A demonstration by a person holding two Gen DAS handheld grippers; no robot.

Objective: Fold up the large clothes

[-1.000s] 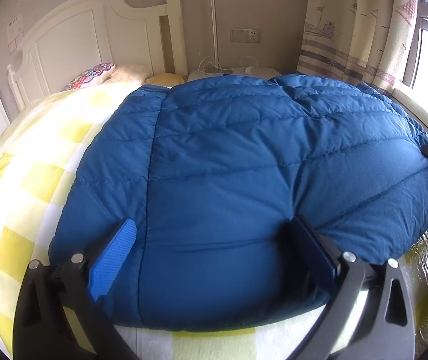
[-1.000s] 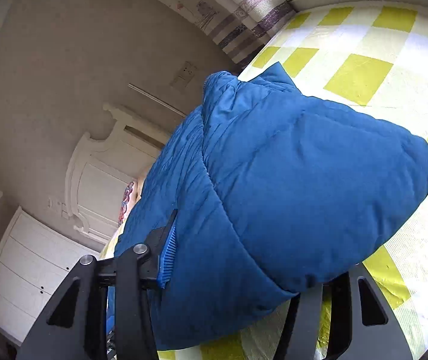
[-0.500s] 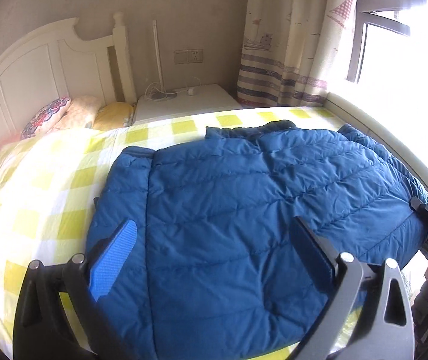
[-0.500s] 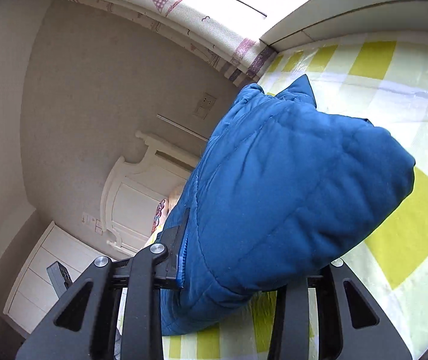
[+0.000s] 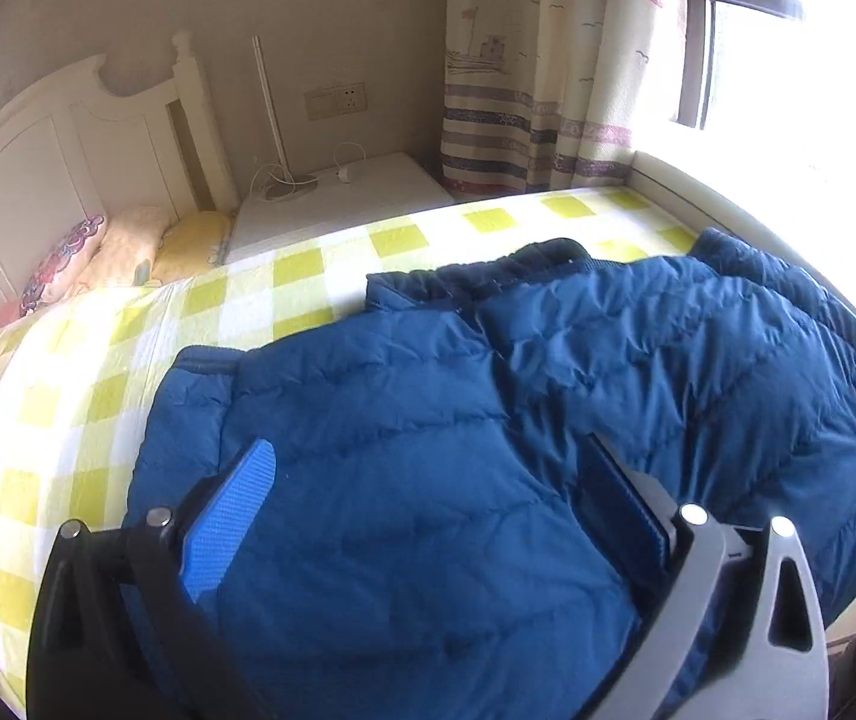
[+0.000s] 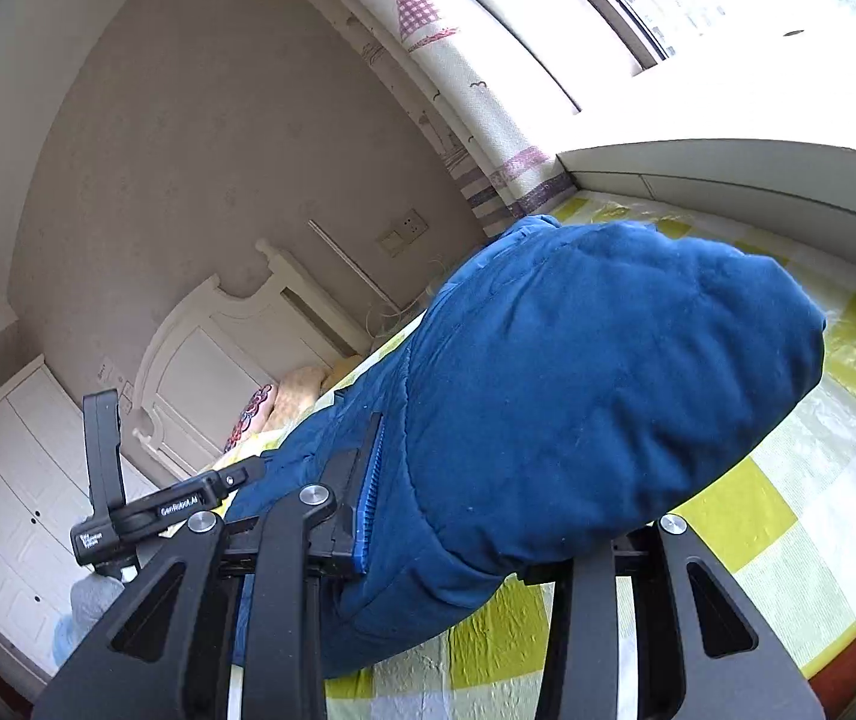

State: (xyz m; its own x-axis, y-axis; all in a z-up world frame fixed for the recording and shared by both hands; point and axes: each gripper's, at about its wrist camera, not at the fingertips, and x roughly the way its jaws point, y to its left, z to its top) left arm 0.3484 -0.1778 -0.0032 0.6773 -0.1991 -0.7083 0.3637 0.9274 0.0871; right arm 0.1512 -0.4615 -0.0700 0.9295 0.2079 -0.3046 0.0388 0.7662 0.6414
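Blue quilted jacket [image 5: 428, 450] on a yellow-checked bed.

The jacket is puffy and deep blue, stitched in slanting channels, with a darker collar edge at its far end. It spreads out ahead of and between the left jaws. One padded corner [image 6: 577, 372] bulges up between the right jaws, apparently pinched there, though the contact itself is hidden by the fabric.
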